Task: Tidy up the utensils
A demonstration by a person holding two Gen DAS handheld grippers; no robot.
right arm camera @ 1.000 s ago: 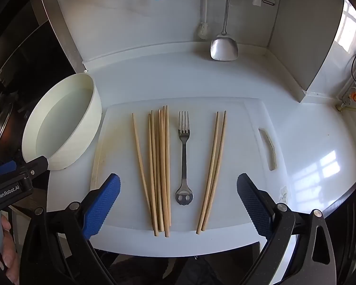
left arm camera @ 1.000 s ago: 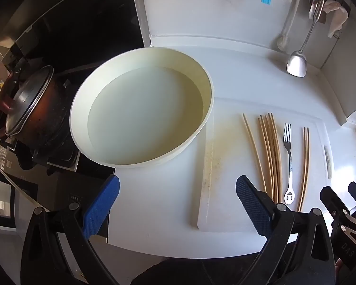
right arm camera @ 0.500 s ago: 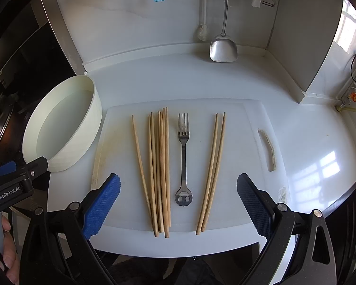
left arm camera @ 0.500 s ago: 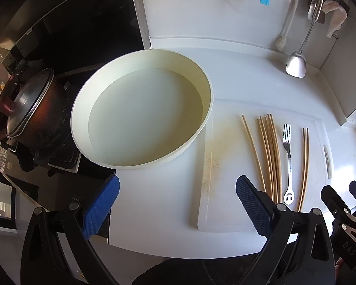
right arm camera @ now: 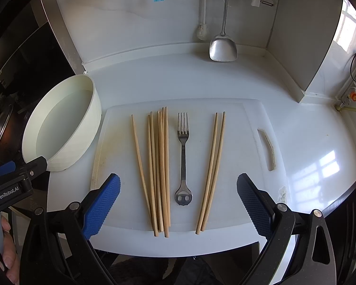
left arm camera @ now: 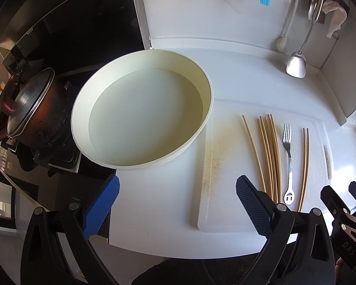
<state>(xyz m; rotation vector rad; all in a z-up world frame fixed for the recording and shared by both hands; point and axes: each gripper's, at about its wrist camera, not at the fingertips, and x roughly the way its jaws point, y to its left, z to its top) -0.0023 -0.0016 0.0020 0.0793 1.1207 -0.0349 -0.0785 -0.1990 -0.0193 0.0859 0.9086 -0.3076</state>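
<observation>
Nothing has shifted since a second ago: both my left gripper point(left arm camera: 176, 204) and right gripper point(right arm camera: 178, 201) hover wide and empty, chopsticks point(right arm camera: 160, 166) and fork point(right arm camera: 183, 156) untouched on the board point(right arm camera: 244, 123), sorting unstarted.

A glossy white surface point(right arm camera: 308, 147) meets a pale backsplash wall point(right arm camera: 121, 23) at the far side; window light point(right arm camera: 350, 30) reflects from the right, dark stove area point(left arm camera: 66, 35) left.

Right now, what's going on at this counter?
Nothing is being handled yet. The left gripper and right gripper both hover open and hold nothing. On the cutting board lie a bunch of chopsticks, a fork and a chopstick pair. The round white container to the left sits empty.
</observation>
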